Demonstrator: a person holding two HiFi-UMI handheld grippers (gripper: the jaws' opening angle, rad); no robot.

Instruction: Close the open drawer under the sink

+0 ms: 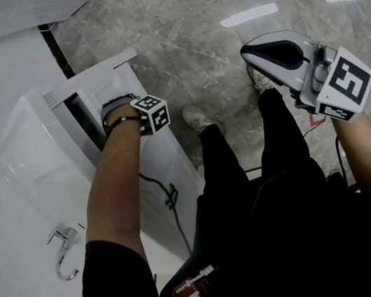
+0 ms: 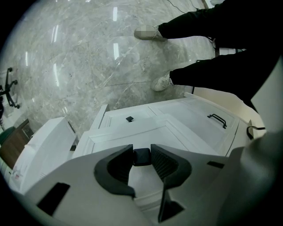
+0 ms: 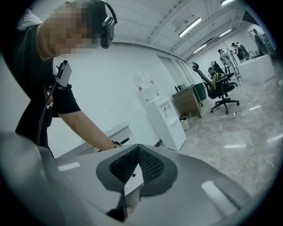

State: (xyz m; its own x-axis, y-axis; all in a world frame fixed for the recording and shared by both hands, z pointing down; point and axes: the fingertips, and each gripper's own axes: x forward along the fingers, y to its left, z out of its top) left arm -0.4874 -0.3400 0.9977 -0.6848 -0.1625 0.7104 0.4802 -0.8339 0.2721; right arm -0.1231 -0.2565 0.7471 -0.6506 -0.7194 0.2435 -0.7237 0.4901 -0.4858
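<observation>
The left gripper pinches the small dark square knob of the white panelled drawer. The drawer stands pulled out of the white cabinet, its long edge lying crosswise to the jaws. The right gripper, pressed together and empty, hangs over the grey marble floor.

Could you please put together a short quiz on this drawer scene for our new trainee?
1. True or false: the right gripper touches the open drawer.
2. What sits between the jaws of the left gripper? A) a bar handle B) a small black knob C) nothing
3. Fill in: the right gripper's jaws stand ___.
Key: 1 false, it hangs over the floor, apart from the drawer. 2 B. 3 shut, with nothing between them.
</observation>
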